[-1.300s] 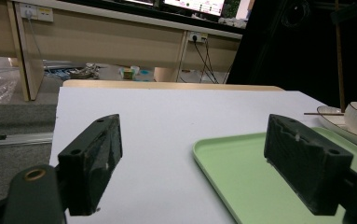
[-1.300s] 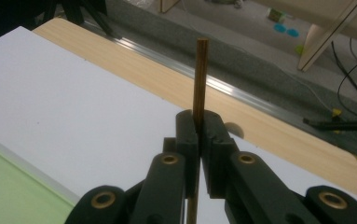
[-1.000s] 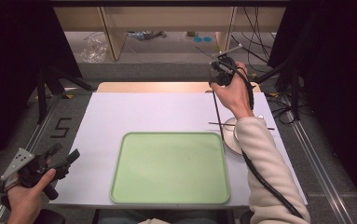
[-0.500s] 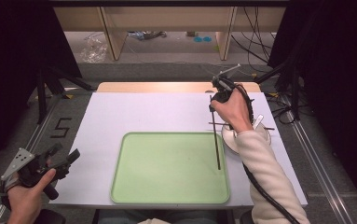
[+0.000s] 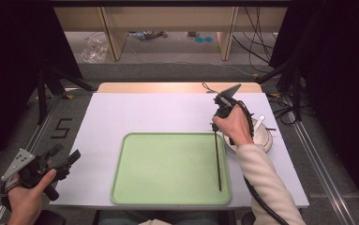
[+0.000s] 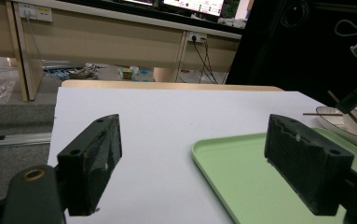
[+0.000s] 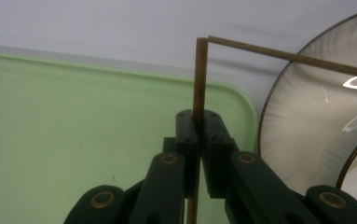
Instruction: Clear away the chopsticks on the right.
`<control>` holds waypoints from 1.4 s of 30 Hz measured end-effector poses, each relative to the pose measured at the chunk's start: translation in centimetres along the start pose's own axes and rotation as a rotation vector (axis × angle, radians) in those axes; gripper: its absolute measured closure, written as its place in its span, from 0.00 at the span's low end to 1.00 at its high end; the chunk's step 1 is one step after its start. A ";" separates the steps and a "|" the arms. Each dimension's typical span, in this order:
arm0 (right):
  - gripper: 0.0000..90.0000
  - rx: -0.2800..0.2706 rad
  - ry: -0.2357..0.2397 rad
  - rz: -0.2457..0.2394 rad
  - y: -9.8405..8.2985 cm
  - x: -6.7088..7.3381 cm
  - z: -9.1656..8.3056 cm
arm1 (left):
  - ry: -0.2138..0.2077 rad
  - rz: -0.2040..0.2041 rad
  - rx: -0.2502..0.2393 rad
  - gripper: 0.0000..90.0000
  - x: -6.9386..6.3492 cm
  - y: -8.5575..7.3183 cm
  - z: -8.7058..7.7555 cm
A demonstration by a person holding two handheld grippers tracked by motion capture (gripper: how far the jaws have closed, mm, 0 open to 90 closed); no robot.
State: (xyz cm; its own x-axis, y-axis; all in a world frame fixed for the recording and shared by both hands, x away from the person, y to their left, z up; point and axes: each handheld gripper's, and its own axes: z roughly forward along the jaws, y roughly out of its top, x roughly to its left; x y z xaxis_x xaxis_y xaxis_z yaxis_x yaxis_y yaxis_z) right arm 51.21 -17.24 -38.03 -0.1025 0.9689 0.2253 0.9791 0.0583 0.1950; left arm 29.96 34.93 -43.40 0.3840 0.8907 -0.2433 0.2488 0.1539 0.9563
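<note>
**Right gripper clamped on chopstick over tray**

High view: right gripper [image 5: 216, 123] pinches a chopstick [image 5: 218, 161], which runs down over the green tray [image 5: 168, 164], low tip at its right side. Bowl [image 5: 261, 140] just right of the hand.

Left gripper view: left gripper [image 6: 195, 158] jaws wide apart, nothing btwn them, above the white table [image 6: 167, 116].

Right gripper view: jaws tight on the stick; 2nd chopstick [image 7: 288, 57] rests across bowl rim.

At the lower left of the high view, the left gripper [image 5: 67, 159] is black with a grey three-cornered plate on top. Its own view shows two blocky black rubber-faced pads [image 6: 92, 158] and a brass-coloured pivot pin. The right gripper [image 7: 199, 128] has black linkage arms with brass rivets, a black trailing cable, and a cream long sleeve [image 5: 266, 183] behind.
</note>
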 end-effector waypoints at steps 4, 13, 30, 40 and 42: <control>0.97 0.028 -0.019 0.008 -0.2 -0.4 0.8 | -0.003 0.000 -0.004 0.21 0.0 0.0 0.1; 0.97 0.093 -0.071 0.045 -0.7 -0.4 2.8 | -0.004 0.002 -0.004 0.21 0.0 0.0 0.1; 0.96 0.147 -0.170 0.003 -1.1 -0.7 6.0 | -0.007 0.007 -0.001 0.21 0.0 0.0 0.1; 0.93 0.184 -0.190 -0.016 -1.0 -0.5 6.7 | -0.005 0.000 -0.005 0.21 0.0 0.0 0.1; 0.92 0.153 -0.192 -0.029 -1.2 -0.5 6.9 | -0.005 0.001 -0.004 0.21 0.0 0.0 0.1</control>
State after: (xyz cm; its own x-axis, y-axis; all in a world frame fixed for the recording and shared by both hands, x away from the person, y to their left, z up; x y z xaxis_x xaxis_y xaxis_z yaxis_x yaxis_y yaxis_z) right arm 51.33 -16.15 -44.92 -0.1100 0.9934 0.0330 0.9929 0.1084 0.0481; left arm 30.02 34.87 -43.43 0.3887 0.8887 -0.2434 0.2450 0.1550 0.9571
